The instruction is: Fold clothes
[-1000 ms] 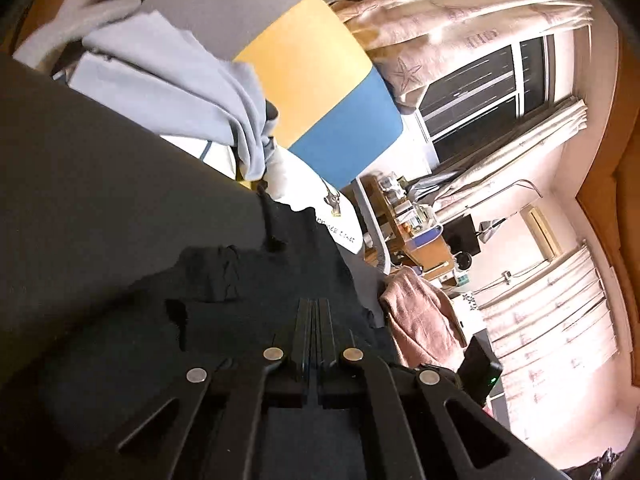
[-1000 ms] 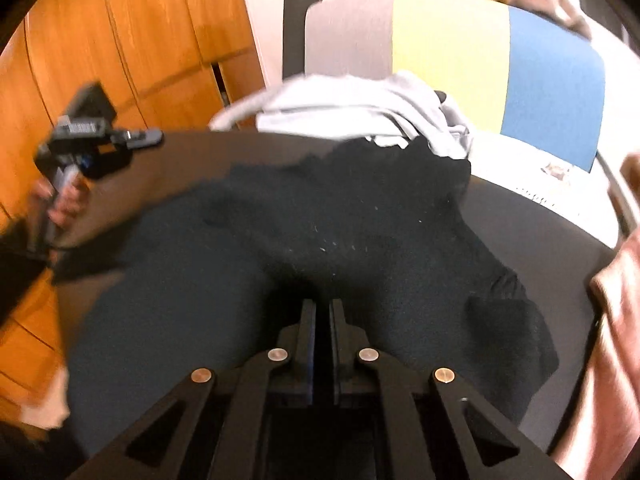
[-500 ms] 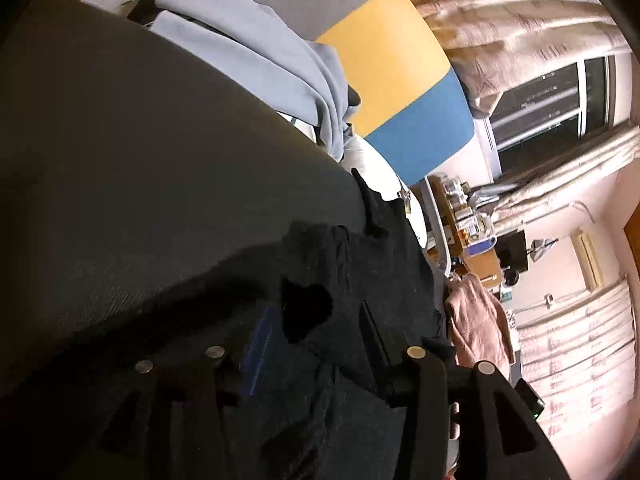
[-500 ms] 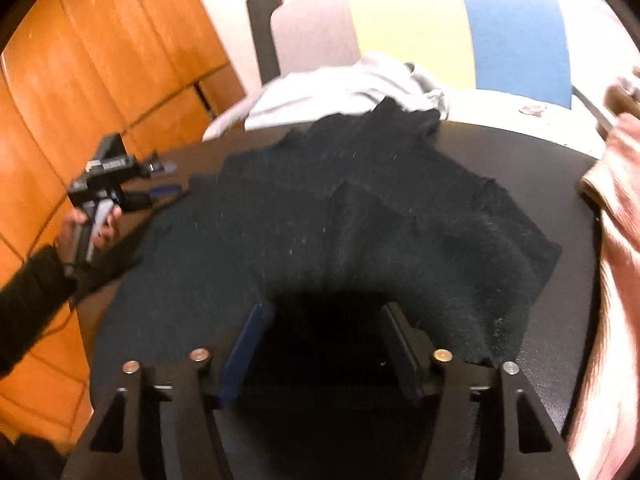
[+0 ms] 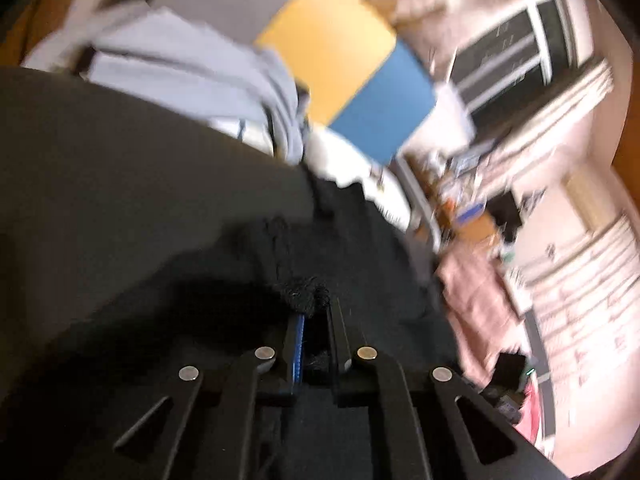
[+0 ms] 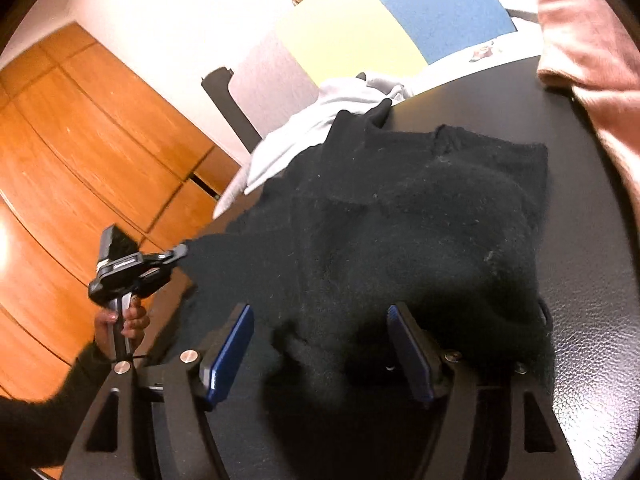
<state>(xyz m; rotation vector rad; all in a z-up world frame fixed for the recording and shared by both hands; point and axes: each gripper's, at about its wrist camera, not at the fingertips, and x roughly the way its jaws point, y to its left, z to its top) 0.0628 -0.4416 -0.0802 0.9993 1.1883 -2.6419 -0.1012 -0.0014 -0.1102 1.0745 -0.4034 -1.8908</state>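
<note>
A black knit garment (image 6: 400, 216) lies spread on a dark table (image 6: 592, 264). My right gripper (image 6: 320, 344) is open, its blue-padded jaws spread wide over the near edge of the garment, holding nothing. My left gripper (image 5: 314, 312) is shut on a bunched edge of the black garment (image 5: 304, 290), which pokes out between the jaw tips. The left gripper also shows in the right wrist view (image 6: 132, 268), held by a hand at the garment's left corner. The left wrist view is blurred.
A light grey-blue garment (image 6: 320, 120) lies at the table's far edge, against a chair with grey, yellow and blue panels (image 6: 360, 28). A pink garment (image 6: 592, 48) hangs at the right. Wooden cabinet doors (image 6: 80, 140) stand at the left. A cluttered desk (image 5: 460, 200) stands beyond.
My left gripper, open half a second ago, has shut on the black garment's edge. My right gripper opened earlier and has spread wider, with the garment now lying flatter on the table.
</note>
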